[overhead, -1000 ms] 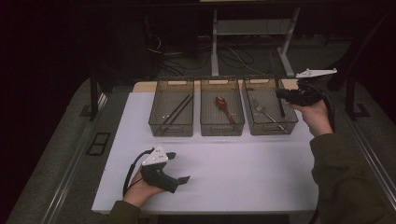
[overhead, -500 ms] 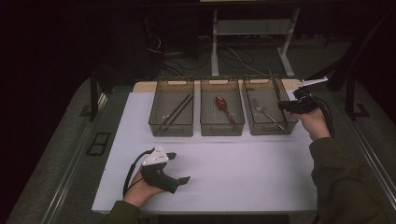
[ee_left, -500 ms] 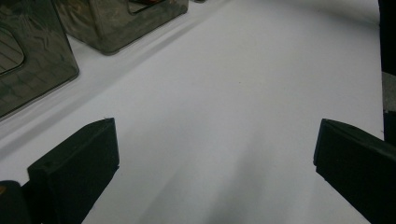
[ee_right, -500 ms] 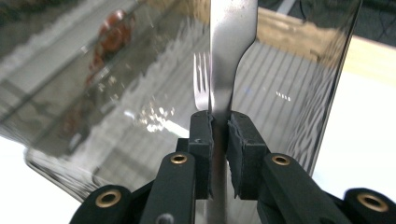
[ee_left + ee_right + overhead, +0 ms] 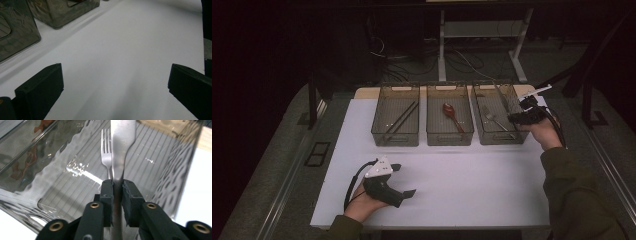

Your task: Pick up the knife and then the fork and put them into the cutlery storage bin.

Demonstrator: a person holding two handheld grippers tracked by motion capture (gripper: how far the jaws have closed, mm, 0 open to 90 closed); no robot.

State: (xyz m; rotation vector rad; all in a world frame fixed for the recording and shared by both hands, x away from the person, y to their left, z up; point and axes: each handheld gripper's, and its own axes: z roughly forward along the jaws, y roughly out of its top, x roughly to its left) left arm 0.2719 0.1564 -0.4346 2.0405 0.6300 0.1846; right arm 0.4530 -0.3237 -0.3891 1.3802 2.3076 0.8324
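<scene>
Right gripper (image 5: pixel 117 186): clamped on a metal utensil handle (image 5: pixel 121 150) over the right bin (image 5: pixel 484 137) — lower it beside the fork (image 5: pixel 106 152) before releasing.
Left gripper (image 5: pixel 404 186): jaws wide apart — idle on the white tabletop (image 5: pixel 472 185).

A white table (image 5: pixel 472 185) carries three smoky clear bins in a row along its far edge: left bin (image 5: pixel 395 134), middle bin (image 5: pixel 450 136), right bin (image 5: pixel 497 136), near half bare

Dark olive long sleeves cover both forearms. The black, pistol-shaped left gripper (image 5: pixel 407 193) carries a grey three-cornered plate and a looping black cable. The black right gripper (image 5: pixel 117 185) shows brass-ringed screws on its arms and blocky, matte pads (image 5: pixel 107 192).
</scene>
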